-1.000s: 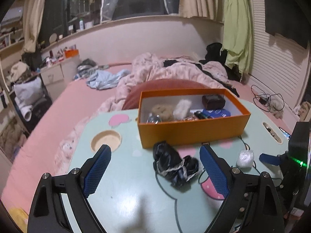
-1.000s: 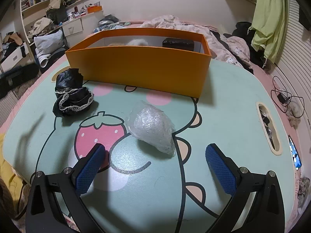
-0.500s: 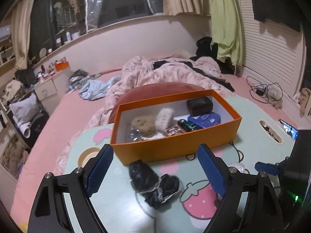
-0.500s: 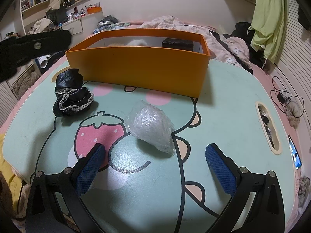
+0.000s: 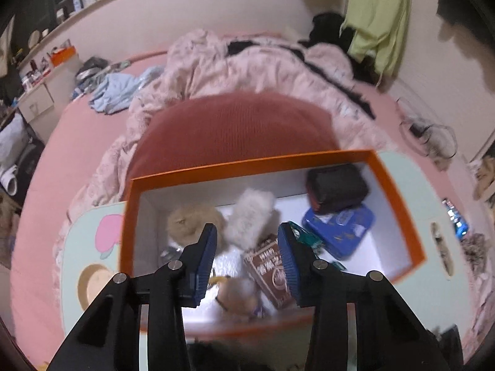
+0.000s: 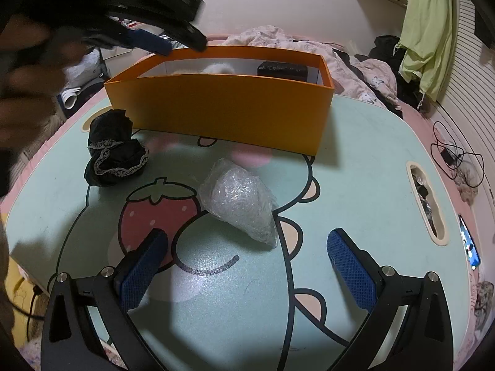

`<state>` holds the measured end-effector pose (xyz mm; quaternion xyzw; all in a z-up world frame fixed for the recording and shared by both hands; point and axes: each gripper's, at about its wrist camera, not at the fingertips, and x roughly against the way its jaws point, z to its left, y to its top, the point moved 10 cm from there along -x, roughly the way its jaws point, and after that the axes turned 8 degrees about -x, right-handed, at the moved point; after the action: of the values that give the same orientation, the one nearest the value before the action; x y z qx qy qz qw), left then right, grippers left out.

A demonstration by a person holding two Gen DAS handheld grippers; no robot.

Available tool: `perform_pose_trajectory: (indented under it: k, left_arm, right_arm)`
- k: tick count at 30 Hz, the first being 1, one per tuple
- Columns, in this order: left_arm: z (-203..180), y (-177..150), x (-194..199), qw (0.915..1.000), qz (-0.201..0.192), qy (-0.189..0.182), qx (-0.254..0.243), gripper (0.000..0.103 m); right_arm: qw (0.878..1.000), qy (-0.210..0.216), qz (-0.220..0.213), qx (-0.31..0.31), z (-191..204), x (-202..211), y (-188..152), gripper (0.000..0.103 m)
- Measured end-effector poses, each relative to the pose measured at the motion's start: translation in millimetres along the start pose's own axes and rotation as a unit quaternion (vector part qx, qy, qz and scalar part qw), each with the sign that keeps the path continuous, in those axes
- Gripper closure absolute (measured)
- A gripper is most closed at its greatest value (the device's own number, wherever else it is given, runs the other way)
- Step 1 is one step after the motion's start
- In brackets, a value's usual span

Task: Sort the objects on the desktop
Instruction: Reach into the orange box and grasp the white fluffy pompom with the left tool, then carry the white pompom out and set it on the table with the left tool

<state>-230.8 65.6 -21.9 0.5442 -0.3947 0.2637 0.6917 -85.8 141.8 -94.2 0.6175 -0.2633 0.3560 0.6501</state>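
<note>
Two loose things lie on the pale green cartoon-printed tabletop [image 6: 371, 160] in front of our right gripper [image 6: 247, 262]: a crumpled clear bubble-wrap bundle [image 6: 239, 204], glossy and tapering to a point toward us, and a bunched black cloth with white lace trim [image 6: 114, 151]. The bundle rests beside the printed strawberry, just ahead of our parted, empty fingers; the black cloth sits further left, close to the near left corner of the open orange cardboard box [image 6: 222, 108].

From our left wrist view we look down into that box, white inside, though the picture is smeared. We make out a tan fluffy ball [image 5: 191, 221], a white fluffy piece [image 5: 250, 216], a brown printed packet [image 5: 272, 270], a blue flat tin [image 5: 340, 232] and a dark rectangular case [image 5: 337, 187] leaning on the tin at the far right corner. Our left gripper [image 5: 246, 262] hovers over the box with its blue-padded fingers moderately apart and nothing between them; below them lies a blurred tan object we cannot identify.

Beyond the box sit a dark red rounded cushion [image 5: 235, 130] and a rumpled pink quilt [image 5: 253, 65].
</note>
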Motion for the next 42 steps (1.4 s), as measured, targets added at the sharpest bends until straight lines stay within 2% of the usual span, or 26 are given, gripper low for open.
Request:
perform_pose_trajectory:
  k: [4, 7, 9, 11, 12, 13, 14, 15, 17, 20, 25, 27, 29, 35, 38, 41, 42]
  left_arm:
    - [-1, 7, -21, 0.9993, 0.026, 0.026, -0.007, 0.069]
    - [6, 17, -24, 0.9947, 0.021, 0.096, -0.030, 0.063]
    - [5, 19, -27, 0.9948, 0.021, 0.095, -0.030, 0.053]
    - [2, 15, -38, 0.9956, 0.046, 0.076, -0.029, 0.053]
    - [0, 12, -45, 0.9956, 0.060, 0.066, -0.029, 0.054]
    - [-3, 7, -52, 0.9957, 0.076, 0.045, -0.029, 0.061]
    - [-4, 4, -55, 0.9959, 0.082, 0.031, -0.025, 0.081]
    - [-5, 1, -56, 0.9962, 0.082, 0.022, -0.021, 0.082]
    - [-4, 3, -46, 0.9982, 0.059, 0.002, -0.008, 0.082]
    - [2, 8, -10, 0.9994, 0.008, -0.033, 0.012, 0.082]
    - [18, 8, 84, 0.9906, -0.103, -0.085, 0.027, 0.082]
    - [27, -6, 113, 0.9880, -0.133, -0.076, 0.023, 0.082]
    - [34, -34, 126, 0.9886, -0.140, -0.054, 0.015, 0.082]
    - [47, -129, 103, 0.9913, -0.103, -0.066, 0.047, 0.082]
    - [37, -160, 99, 0.9920, -0.095, -0.073, 0.040, 0.082]
    - [19, -172, 90, 0.9907, -0.087, -0.098, 0.037, 0.082]
    - [13, -172, 85, 0.9914, -0.084, -0.095, 0.030, 0.082]
  right_arm:
    - [1.000, 0.000, 0.000, 0.000, 0, 0, 0, 0.000]
    - [1.000, 0.000, 0.000, 0.000, 0, 0, 0, 0.000]
    - [1.000, 0.000, -0.001, 0.000, 1, 0, 0, 0.000]
    - [1.000, 0.000, -0.001, 0.000, 0, 0, 0, 0.000]
    - [1.000, 0.000, -0.001, 0.000, 0, 0, 0, 0.000]
    - [1.000, 0.000, -0.001, 0.000, 1, 0, 0, 0.000]
    - [1.000, 0.000, -0.001, 0.000, 1, 0, 1, 0.000]
    - [1.000, 0.000, -0.001, 0.000, 1, 0, 1, 0.000]
    - [1.000, 0.000, -0.001, 0.000, 1, 0, 1, 0.000]
    - [1.000, 0.001, -0.002, 0.000, 1, -1, 2, 0.000]
    - [1.000, 0.001, -0.002, 0.000, 0, -1, 3, 0.000]
    - [1.000, 0.001, -0.002, 0.000, 0, -2, 3, 0.000]
    - [1.000, 0.001, -0.002, 0.000, -1, -2, 3, 0.000]
    - [1.000, 0.001, -0.002, 0.001, -1, -3, 4, 0.000]
    - [1.000, 0.001, -0.003, 0.001, -1, -3, 4, 0.000]
    - [1.000, 0.001, -0.003, 0.001, -1, -4, 5, 0.000]
    - [1.000, 0.001, -0.003, 0.001, -1, -4, 6, 0.000]
